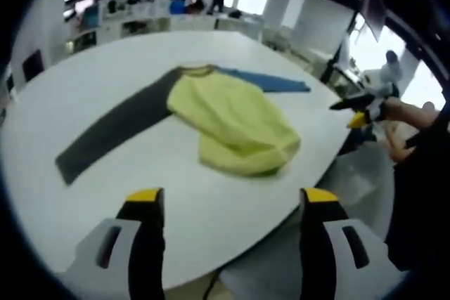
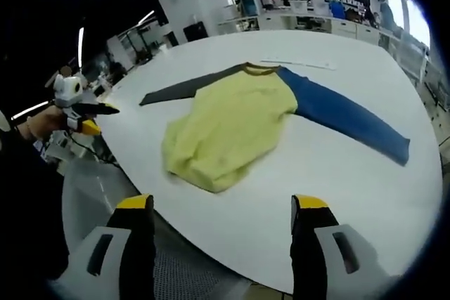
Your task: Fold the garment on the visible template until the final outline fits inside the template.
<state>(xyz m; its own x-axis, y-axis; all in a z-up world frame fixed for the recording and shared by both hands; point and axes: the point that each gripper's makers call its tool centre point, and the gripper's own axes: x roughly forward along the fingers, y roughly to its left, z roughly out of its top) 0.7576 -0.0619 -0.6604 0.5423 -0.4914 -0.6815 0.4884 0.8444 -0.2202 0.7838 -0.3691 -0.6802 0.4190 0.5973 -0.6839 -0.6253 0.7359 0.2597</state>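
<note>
Bench (image 1: 84, 103) (image 2: 365, 180): large, round, white top; carries the garment and serves as reference for all entries below.

Garment (image 1: 235, 121) (image 2: 228, 128): long-sleeved shirt lying on the bench, toward the near edge. Yellow-green body rumpled, the hem bunched up at the bench's near side. Dark grey sleeve (image 1: 112, 135) (image 2: 186, 89) stretched out flat across the bench top to one side; blue sleeve (image 1: 271, 81) (image 2: 348, 121) stretched out flat to the other. Collar end points toward the bench's far side.

Left tool (image 1: 228, 198) (image 2: 88, 117): held off the near edge of the bench, clear of the garment. Jaws stand wide apart with yellow tips, nothing between them.

Right tool (image 2: 223, 205) (image 1: 358, 107): likewise off the bench's near edge, not touching the garment. Jaws spread apart, nothing gripped.

Hand (image 2: 42, 121): holds the left tool beside the bench edge.

Background: office room beyond the bench's far side, with desks and ceiling strip lights.
</note>
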